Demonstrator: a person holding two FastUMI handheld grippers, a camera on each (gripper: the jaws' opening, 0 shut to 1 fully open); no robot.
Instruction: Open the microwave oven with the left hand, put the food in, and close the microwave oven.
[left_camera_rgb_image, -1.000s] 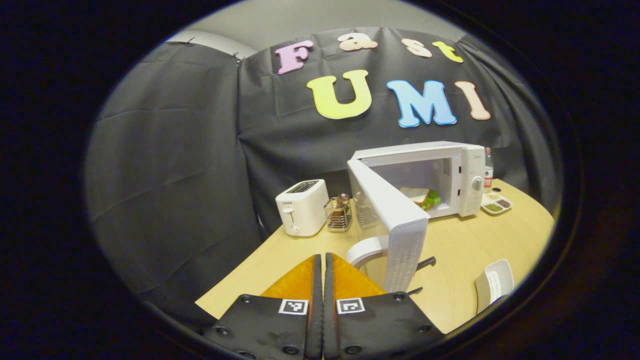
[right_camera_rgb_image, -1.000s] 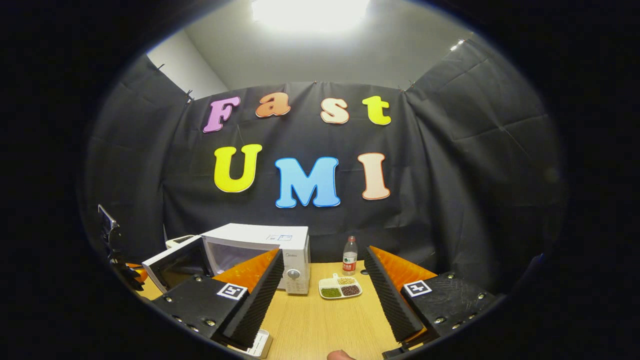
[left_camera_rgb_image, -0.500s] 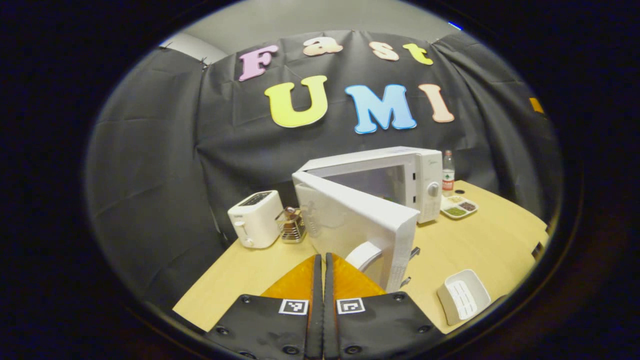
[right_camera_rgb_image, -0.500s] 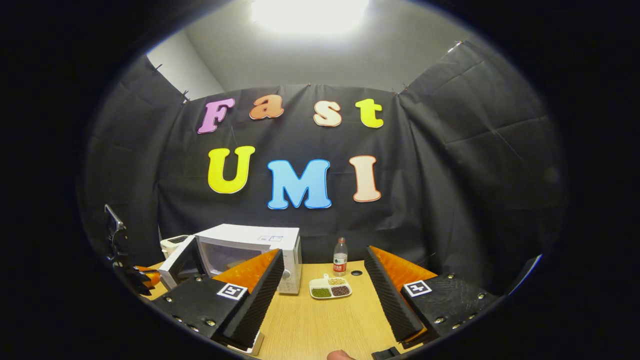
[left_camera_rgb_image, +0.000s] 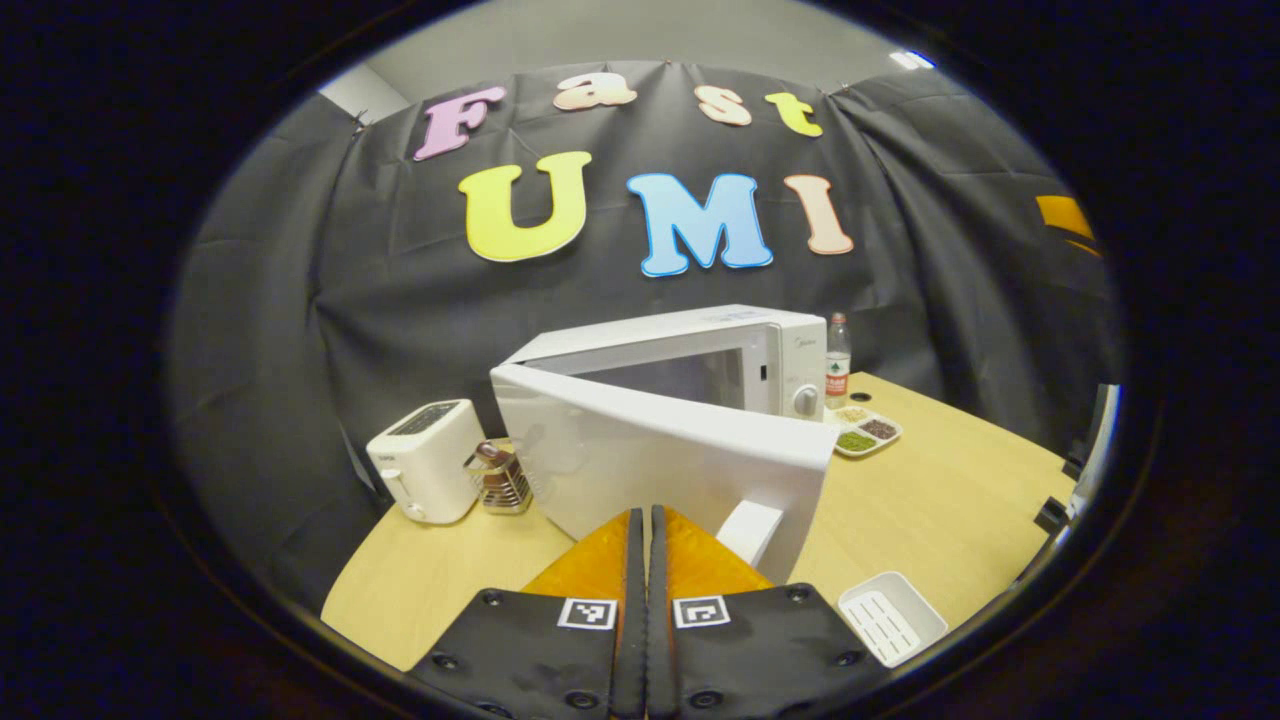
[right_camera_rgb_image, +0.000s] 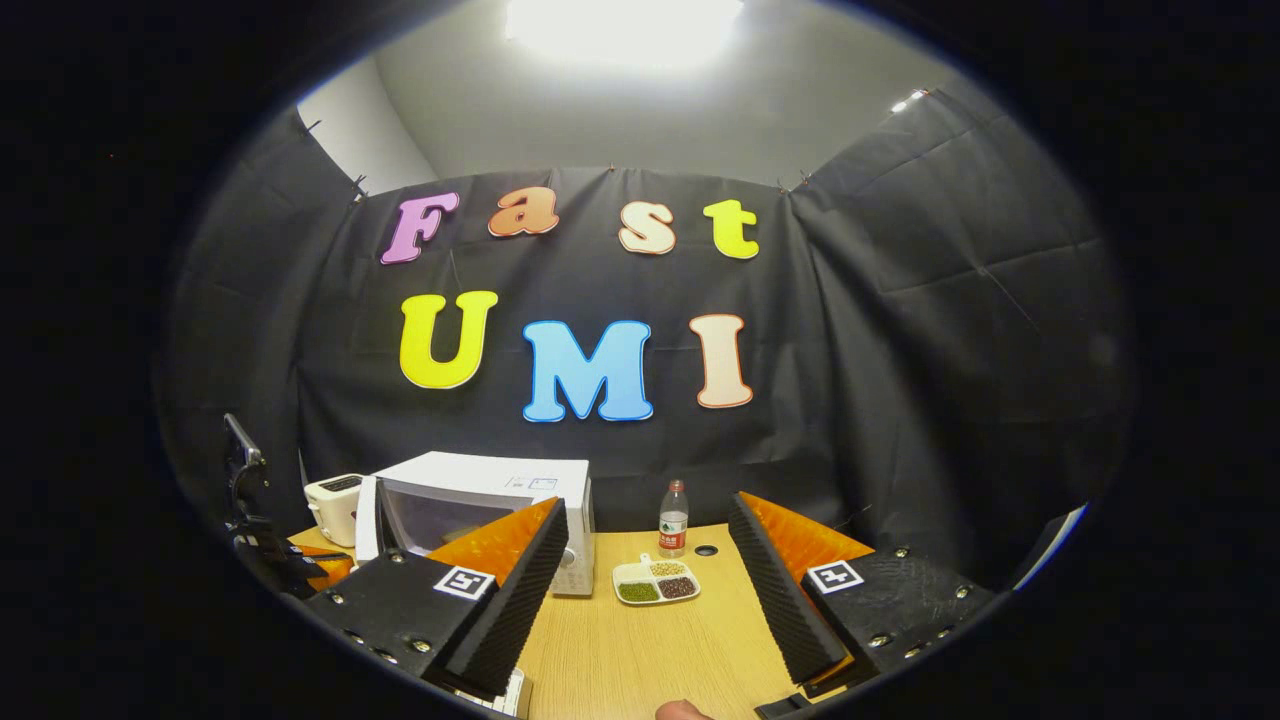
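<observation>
Microwave (left_camera_rgb_image: 700, 360) boxy glossy white, door (left_camera_rgb_image: 660, 460) ajar, left gripper (left_camera_rgb_image: 645, 520) closed

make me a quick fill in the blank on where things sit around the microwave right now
1. The microwave door is ____ closed, not fully shut.
2. The toaster stands on the door's ____ side in the left gripper view.
3. The left tool has its fingers ____.
4. The compartment dish lies in front of the ____.

Missing words: partly; left; shut; bottle
</observation>
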